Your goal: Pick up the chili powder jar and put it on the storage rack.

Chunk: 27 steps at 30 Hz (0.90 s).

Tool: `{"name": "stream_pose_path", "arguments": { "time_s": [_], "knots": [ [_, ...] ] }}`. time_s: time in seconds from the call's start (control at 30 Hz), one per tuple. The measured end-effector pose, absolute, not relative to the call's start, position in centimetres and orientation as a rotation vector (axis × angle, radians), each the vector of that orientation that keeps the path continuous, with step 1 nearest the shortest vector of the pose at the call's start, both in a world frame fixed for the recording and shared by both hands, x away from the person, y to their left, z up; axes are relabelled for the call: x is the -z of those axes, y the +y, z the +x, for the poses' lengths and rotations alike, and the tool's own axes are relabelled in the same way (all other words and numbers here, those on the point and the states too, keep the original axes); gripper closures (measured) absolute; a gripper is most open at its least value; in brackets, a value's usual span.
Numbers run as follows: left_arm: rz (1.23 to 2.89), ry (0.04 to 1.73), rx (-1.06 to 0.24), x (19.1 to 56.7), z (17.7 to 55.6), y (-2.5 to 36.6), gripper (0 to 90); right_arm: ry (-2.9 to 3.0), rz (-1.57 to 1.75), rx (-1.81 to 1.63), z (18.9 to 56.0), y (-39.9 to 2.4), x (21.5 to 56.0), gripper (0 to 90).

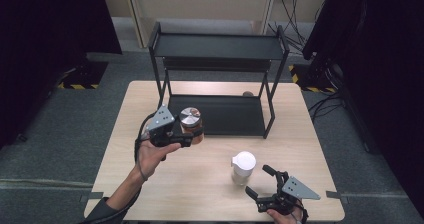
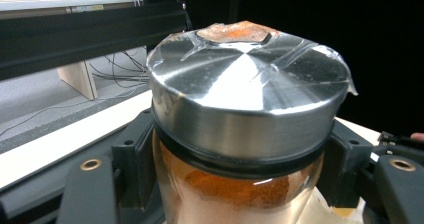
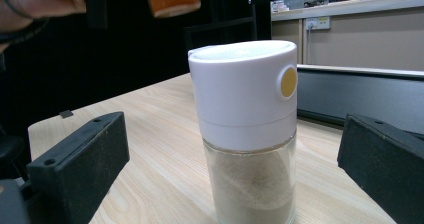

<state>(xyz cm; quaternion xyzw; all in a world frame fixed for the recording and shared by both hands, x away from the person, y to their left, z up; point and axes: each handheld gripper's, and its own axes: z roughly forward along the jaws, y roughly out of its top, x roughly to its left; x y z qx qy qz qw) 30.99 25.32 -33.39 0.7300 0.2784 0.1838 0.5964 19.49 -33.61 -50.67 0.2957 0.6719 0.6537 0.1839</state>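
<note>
Glass and shiny metal make up the spice jar [image 1: 190,125] that the left gripper [image 1: 192,136] holds. Its jaws are closed on the glass body just under the steel lid [image 2: 248,91], and the jar hangs in the air in front of the black rack [image 1: 216,115], above the wooden table [image 1: 165,184]. It is full of orange powder, so it is probably a bit heavy. Glass is hard and smooth, so it could slip, and it would break if it fell. The grip below the lid looks like a good spot, because the wide lid would catch on the jaws.

The right gripper [image 1: 261,184] sits low with its jaws wide open and holds nothing. A white-topped shaker [image 3: 245,129] stands on the table between them, not touched. Its glass bottom part looks like the best place to squeeze.
</note>
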Motion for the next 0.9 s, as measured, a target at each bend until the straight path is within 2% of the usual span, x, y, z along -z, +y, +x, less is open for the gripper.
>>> {"name": "stream_pose_path", "arguments": {
  "time_s": [0.53, 0.9],
  "knots": [
    [1.7, 0.664, -0.488, 26.0, 32.1, 23.9, 30.9, 1.89, 0.84, -1.854, 19.5, -33.7, 50.7, 0.3],
    [1.699, 0.688, -0.505, 22.9, 33.6, 23.4, 30.9, 1.893, 0.839, -1.856, 19.5, -33.7, 50.7, 0.4]
  ]
}}
